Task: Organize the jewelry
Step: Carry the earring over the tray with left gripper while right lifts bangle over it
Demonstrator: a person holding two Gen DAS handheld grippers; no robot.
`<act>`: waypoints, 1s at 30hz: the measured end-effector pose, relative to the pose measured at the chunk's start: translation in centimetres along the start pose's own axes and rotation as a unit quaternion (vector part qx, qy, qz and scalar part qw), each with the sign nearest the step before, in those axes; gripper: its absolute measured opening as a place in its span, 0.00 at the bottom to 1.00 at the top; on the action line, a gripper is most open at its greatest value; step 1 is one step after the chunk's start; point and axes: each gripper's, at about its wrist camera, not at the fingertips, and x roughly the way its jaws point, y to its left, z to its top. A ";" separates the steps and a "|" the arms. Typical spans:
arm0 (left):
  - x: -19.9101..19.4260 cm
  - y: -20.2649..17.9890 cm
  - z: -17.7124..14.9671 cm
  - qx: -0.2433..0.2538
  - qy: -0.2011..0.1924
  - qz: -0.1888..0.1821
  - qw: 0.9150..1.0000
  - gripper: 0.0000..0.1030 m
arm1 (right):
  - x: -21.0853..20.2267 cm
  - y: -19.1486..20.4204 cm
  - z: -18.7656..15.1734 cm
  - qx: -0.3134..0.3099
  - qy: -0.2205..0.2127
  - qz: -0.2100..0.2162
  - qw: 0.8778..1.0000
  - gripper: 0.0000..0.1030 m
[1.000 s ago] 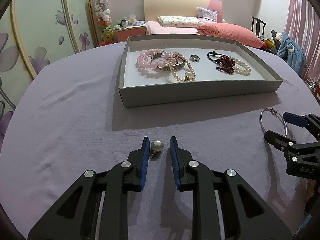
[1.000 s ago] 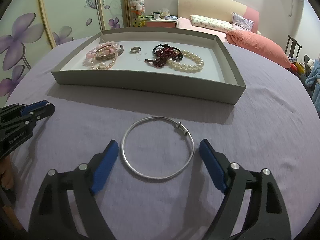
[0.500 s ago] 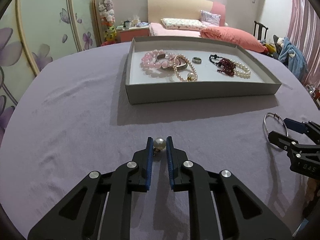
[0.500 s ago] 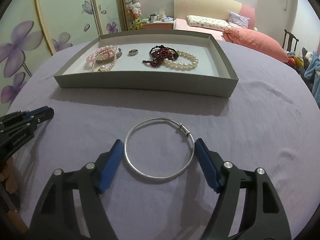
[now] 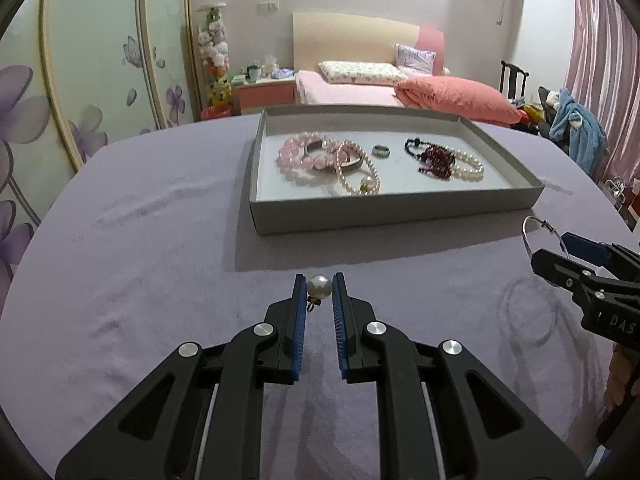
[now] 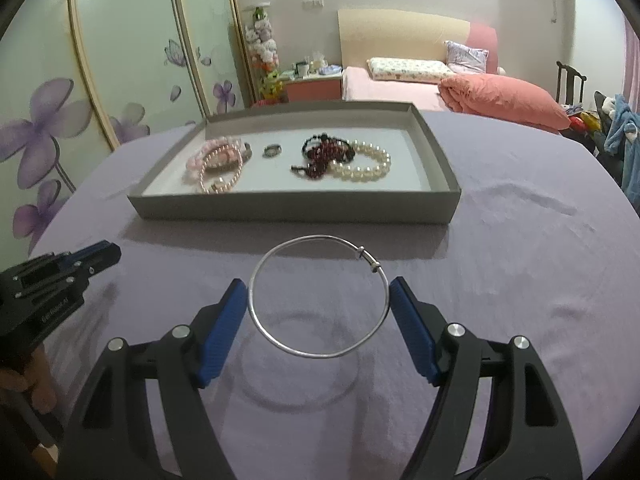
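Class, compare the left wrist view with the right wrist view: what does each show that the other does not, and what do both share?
Only the left wrist view shows the pearl pendant pinched in the left claw.

Only the right wrist view shows the whole silver bangle, lifted off the cloth between the pads of the right claw; the left view catches just an arc of it.

Both show the grey tray on the purple tablecloth, holding the pink bead bracelet, ring, dark red beads and white pearl bracelet.

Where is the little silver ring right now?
The silver ring lies in the gray tray, near the middle of its floor in both views, between the pink bead bracelets on its left and the dark red beads on its right.
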 end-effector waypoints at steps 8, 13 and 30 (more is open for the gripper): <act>-1.9 -0.8 0.9 0.000 -0.053 0.004 0.999 0.14 | -2.9 0.1 0.9 0.022 -0.076 0.009 0.997 0.69; -3.6 -1.4 1.5 -0.003 -0.097 0.013 0.995 0.14 | -5.1 0.8 1.3 0.020 -0.143 0.001 0.990 0.69; -7.3 -2.8 3.3 -0.013 -0.220 0.039 0.975 0.14 | -10.8 4.0 1.7 -0.031 -0.343 -0.072 0.936 0.69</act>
